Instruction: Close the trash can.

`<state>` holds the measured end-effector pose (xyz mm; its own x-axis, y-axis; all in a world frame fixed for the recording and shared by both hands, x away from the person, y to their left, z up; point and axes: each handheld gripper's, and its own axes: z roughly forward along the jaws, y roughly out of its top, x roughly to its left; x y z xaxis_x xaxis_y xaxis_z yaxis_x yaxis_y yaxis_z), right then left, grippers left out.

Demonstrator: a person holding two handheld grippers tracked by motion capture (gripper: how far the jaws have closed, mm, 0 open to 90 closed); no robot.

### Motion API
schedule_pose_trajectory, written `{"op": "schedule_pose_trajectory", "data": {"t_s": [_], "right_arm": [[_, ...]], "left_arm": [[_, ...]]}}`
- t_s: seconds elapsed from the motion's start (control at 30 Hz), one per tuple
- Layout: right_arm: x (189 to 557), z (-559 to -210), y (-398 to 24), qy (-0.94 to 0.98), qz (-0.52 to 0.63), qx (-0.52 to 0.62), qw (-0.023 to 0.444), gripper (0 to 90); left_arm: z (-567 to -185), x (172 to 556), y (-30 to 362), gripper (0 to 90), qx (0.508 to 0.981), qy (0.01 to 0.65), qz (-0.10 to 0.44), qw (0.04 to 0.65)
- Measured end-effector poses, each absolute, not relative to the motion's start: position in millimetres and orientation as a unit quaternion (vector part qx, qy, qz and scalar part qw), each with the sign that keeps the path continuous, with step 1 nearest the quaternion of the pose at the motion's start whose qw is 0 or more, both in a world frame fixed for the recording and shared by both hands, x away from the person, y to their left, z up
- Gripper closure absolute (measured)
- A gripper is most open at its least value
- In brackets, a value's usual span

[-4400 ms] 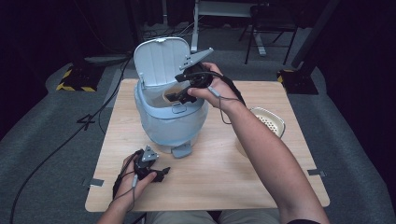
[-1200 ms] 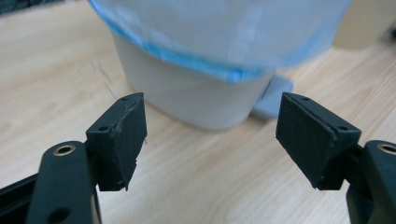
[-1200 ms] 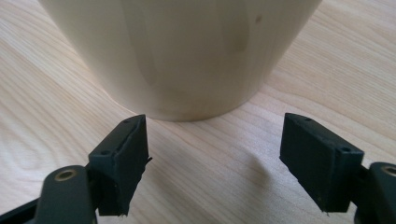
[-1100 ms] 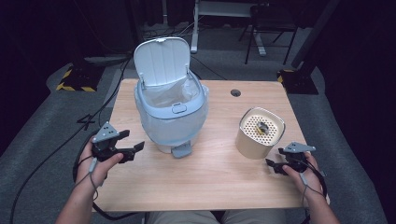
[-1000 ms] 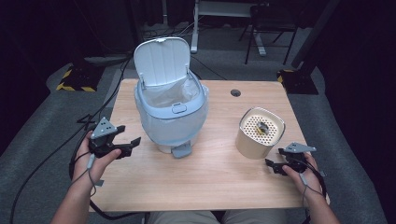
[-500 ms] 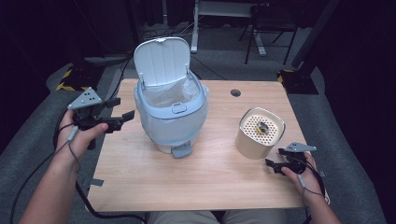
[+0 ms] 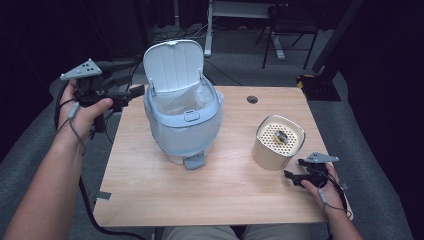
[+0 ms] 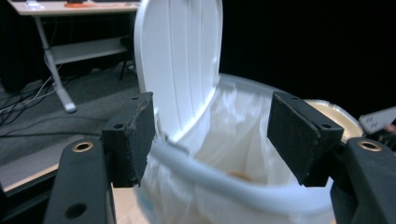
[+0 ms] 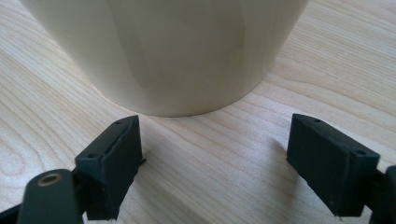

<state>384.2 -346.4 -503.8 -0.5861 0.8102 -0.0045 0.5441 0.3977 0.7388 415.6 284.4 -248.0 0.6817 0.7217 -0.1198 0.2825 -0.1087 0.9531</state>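
You hold the left gripper (image 7: 131, 92) raised at the left edge of the wooden surface (image 7: 215, 195), level with the bin's upright lid (image 7: 173, 66); its jaws have just been closing a little yet stand apart with nothing between them. The pale blue bin (image 7: 184, 131), lined with a clear bag (image 8: 233, 135), sits left of centre. Your right gripper (image 7: 296, 175) rests open on the surface just beside the beige perforated-top container (image 7: 277, 145). No writing is legible. Around the surface lie grey floor, cables and a dark room with a white desk frame (image 7: 240, 15).
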Motion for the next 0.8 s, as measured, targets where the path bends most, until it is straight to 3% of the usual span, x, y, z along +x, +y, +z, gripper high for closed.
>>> {"op": "schedule_pose_trajectory", "data": {"t_s": [0.27,0.8], "right_arm": [[384,-504,-347,0.815,0.360,0.415,0.183,18.6],[384,-504,-347,0.815,0.360,0.415,0.183,18.6]], "left_arm": [[-238,433,276,38.3,0.716,0.334,0.191,0.583],[-236,471,261,35.3,0.706,0.360,0.205,0.575]]}}
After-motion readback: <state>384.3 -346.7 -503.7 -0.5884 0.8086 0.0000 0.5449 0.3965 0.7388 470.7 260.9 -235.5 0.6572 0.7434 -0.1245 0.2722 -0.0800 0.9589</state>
